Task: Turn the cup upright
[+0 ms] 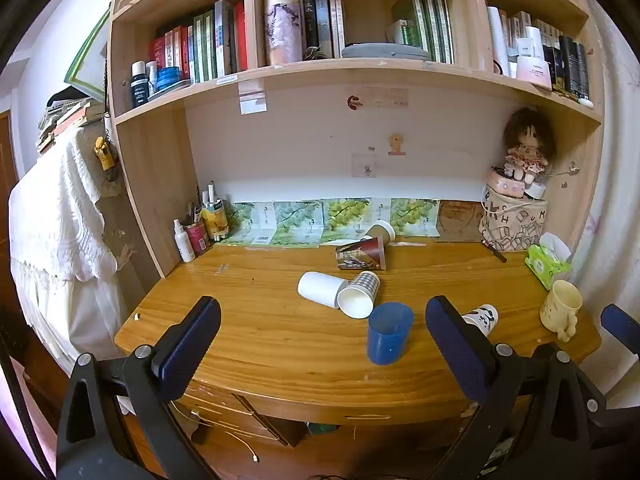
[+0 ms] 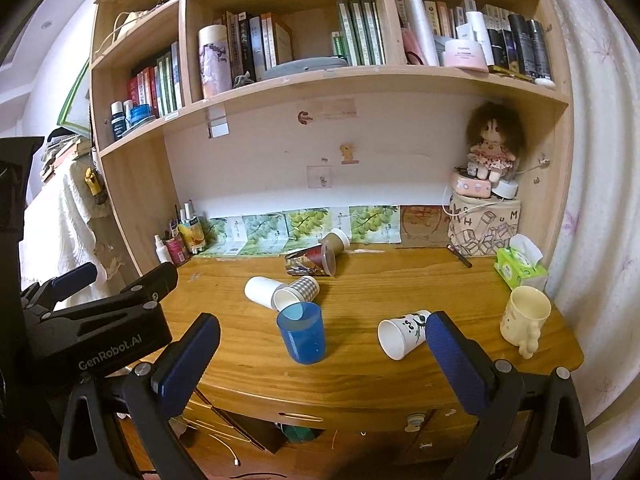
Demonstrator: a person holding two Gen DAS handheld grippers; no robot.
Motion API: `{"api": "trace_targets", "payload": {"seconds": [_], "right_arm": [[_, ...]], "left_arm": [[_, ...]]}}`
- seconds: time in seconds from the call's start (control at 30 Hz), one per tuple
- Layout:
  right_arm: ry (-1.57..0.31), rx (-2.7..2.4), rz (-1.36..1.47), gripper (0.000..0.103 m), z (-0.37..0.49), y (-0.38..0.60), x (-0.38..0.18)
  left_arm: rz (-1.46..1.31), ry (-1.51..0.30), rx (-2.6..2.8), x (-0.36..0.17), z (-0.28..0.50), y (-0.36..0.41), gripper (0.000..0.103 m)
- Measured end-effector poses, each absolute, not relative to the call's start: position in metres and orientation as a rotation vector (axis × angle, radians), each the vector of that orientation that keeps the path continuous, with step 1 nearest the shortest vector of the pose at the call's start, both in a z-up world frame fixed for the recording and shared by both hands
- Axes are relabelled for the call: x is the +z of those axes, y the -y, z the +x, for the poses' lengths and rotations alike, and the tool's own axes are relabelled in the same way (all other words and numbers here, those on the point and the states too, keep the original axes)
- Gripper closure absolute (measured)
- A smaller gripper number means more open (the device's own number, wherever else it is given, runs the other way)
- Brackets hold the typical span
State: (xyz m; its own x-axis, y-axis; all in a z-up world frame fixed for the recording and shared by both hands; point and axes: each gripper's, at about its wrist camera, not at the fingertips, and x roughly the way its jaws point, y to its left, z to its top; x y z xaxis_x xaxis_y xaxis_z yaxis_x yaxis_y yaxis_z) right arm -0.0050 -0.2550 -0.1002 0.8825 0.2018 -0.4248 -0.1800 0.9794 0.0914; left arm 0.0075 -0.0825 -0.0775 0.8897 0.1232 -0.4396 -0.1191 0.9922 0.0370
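Both wide open, holding nothing: left gripper (image 1: 320, 332) and right gripper (image 2: 322, 350), back from blue cup (image 2: 301, 333), ready to reach

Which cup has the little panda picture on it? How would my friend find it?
Start at the wooden desk and look along its front right part, between the blue cup and the cream mug. The panda cup lies on its side there, the only white one with green and black drawings.
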Motion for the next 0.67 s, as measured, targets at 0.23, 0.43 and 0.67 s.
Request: {"api": "trace_targets", "payload": {"seconds": [0.23,0.43,0.67], "right_arm": [[-0.456,0.196,0.061,0.0,-0.003,0.263,-0.102],[-0.458,0.196,0.066,0.0,-0.003,0.266,-0.102],[-0.457,0.195,0.066,0.0,-0.003,0.265,-0.102]], "left_arm": [[0.015,-0.461,0.12,-0.077,0.009,0.09,0.001],[0.029,-0.454,0.13,-0.076,0.011,0.095,0.001],[0.04,-0.451,0.14,-0.076,0.013,0.098,0.001]]}}
